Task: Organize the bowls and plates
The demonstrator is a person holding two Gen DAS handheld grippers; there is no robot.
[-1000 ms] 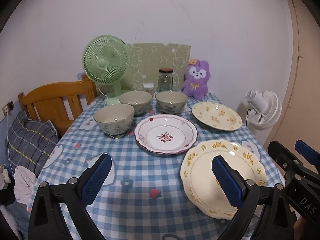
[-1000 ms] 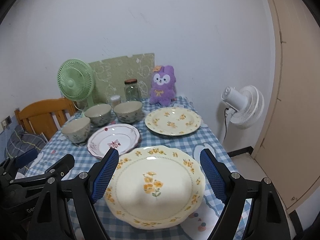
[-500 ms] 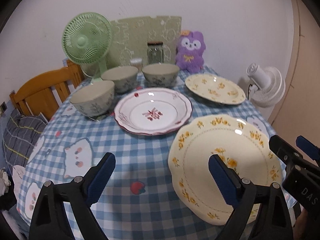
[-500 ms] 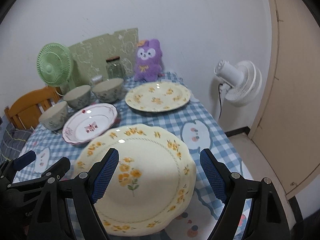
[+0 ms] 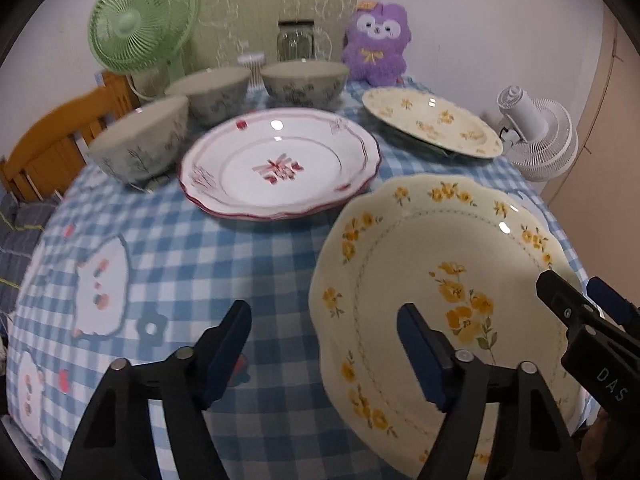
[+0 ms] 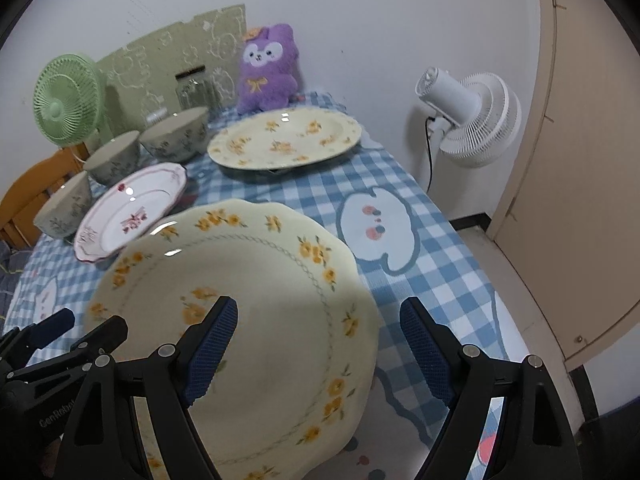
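A cream plate with yellow flowers (image 5: 440,260) (image 6: 240,300) lies nearest on the checked tablecloth (image 5: 180,248). My left gripper (image 5: 324,356) hangs over its left rim with the jaws closing; the rim sits between them, untouched. My right gripper (image 6: 318,344) stands open over the plate's right rim. Behind lie a white plate with red trim (image 5: 280,164) (image 6: 132,212) and a second yellow-flowered plate (image 5: 432,124) (image 6: 284,136). Three grey-green bowls (image 5: 140,144) (image 5: 212,92) (image 5: 304,80) stand at the back left.
Along the wall stand a green fan (image 5: 140,20), a glass jar (image 5: 296,40), a purple plush toy (image 5: 376,48) and a green board (image 5: 260,8). A wooden chair (image 5: 60,144) is at the left, a white fan (image 6: 468,116) and a door (image 6: 580,140) at the right.
Both grippers have come down and forward, tipping toward the near yellow-flowered plate, which now fills more of each view. The left jaws have narrowed; the right jaws keep their width.
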